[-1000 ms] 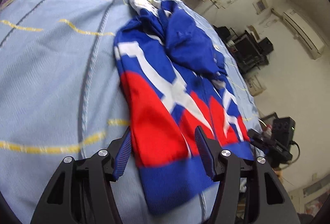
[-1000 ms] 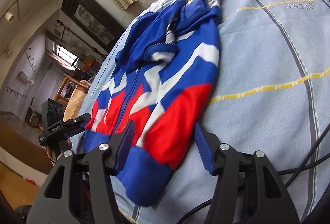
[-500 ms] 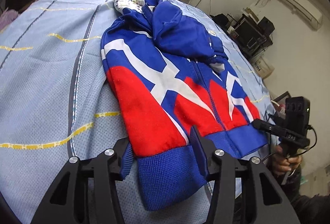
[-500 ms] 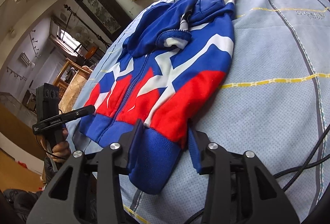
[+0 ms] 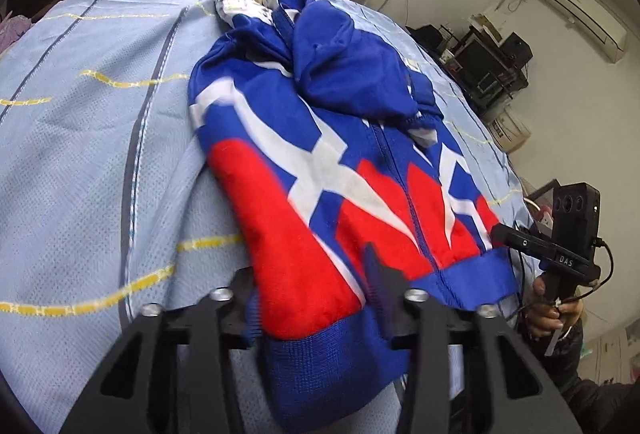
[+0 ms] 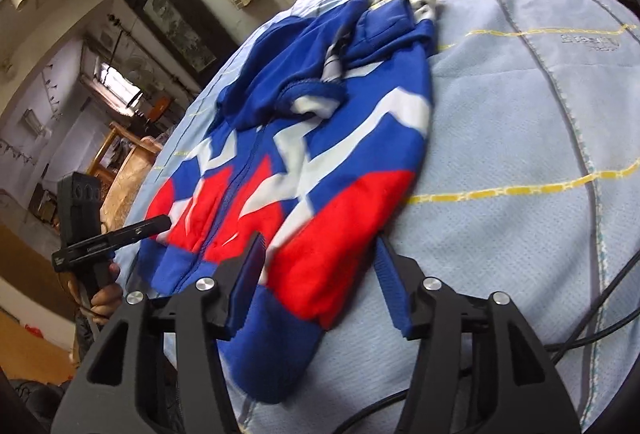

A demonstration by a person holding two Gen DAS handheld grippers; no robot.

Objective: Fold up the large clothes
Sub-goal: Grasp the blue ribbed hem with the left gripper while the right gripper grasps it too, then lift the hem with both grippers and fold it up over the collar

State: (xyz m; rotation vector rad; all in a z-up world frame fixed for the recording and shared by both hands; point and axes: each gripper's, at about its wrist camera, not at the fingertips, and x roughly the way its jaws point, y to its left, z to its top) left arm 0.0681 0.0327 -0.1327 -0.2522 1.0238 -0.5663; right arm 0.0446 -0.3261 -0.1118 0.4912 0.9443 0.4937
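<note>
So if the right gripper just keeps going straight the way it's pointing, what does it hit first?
The jacket: its red panel and blue hem already lie between the right gripper's opening jaws. Beyond it is the blue bedsheet, though depth is hard to judge.

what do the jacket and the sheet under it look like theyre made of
Jacket: soft, matte knit or fleece, judging by its fuzzy red panels; its blue hem band is ribbed knit. Sheet: thin woven fabric, likely cotton or a blend, with a fine dotted texture and soft wrinkles.

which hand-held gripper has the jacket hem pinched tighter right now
The left hand-held gripper: its closing jaws squeeze the jacket's blue hem. The right hand-held gripper is opening, its right finger clear of the cloth.
</note>
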